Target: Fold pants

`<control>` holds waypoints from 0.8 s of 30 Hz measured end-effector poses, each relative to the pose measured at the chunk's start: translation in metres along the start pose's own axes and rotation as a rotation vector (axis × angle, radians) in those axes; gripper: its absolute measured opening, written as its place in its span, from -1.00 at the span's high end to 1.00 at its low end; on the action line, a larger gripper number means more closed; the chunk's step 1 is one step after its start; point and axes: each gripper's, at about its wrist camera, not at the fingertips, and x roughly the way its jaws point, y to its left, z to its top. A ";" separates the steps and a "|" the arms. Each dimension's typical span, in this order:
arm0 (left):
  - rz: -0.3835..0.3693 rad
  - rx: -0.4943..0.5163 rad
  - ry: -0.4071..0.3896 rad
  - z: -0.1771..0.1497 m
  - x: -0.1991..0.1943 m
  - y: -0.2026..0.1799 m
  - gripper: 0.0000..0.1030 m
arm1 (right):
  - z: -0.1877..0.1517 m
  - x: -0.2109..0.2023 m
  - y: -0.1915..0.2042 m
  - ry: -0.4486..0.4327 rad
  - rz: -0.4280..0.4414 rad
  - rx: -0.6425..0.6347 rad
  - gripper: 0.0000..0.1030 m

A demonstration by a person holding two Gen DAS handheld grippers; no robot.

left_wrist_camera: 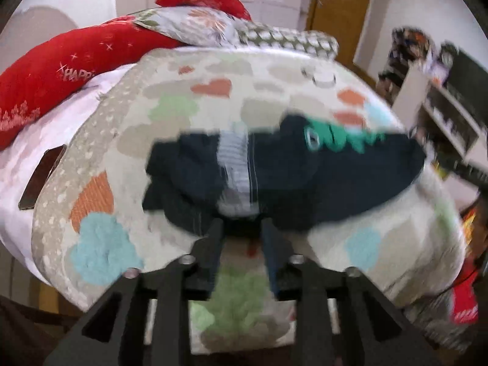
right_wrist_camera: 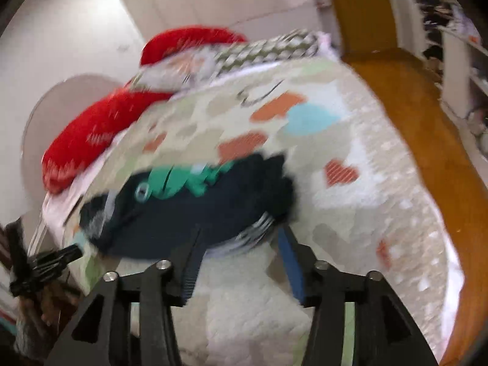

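Observation:
Dark navy pants (left_wrist_camera: 305,177) with a green patch and a pale striped band lie bunched across a heart-patterned blanket (left_wrist_camera: 213,91) on the bed. My left gripper (left_wrist_camera: 241,225) is at the bundle's near edge. Its fingers stand apart, with dark cloth at the tips and no pinch visible. In the right wrist view the pants (right_wrist_camera: 183,213) stretch from the left to the centre. My right gripper (right_wrist_camera: 239,238) stands open at their near right corner, its fingers wide on either side of the striped hem. Both views are blurred.
Red pillows (left_wrist_camera: 61,73) and patterned cushions (left_wrist_camera: 195,24) are piled at the head of the bed. A dark flat object (left_wrist_camera: 39,180) lies on the white sheet at the left. A shelf unit (left_wrist_camera: 442,106) and a wooden floor (right_wrist_camera: 427,140) flank the bed's right side.

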 end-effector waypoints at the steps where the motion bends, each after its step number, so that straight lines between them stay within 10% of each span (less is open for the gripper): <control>1: 0.010 -0.036 -0.011 0.013 0.004 0.004 0.15 | 0.006 0.002 0.000 -0.007 -0.010 0.007 -0.05; 7: -0.001 -0.184 0.017 0.057 0.056 0.039 0.15 | 0.015 0.027 -0.003 -0.001 -0.062 0.074 -0.05; 11: 0.130 -0.311 0.110 0.053 0.103 0.084 0.14 | 0.009 0.031 -0.009 -0.001 -0.080 0.093 -0.05; 18: 0.038 -0.434 0.082 0.038 0.091 0.105 0.02 | 0.003 0.022 -0.033 -0.012 -0.108 0.168 -0.05; 24: -0.069 -0.221 -0.003 0.059 0.029 0.030 -0.20 | -0.009 0.010 -0.036 -0.075 -0.015 0.238 -0.17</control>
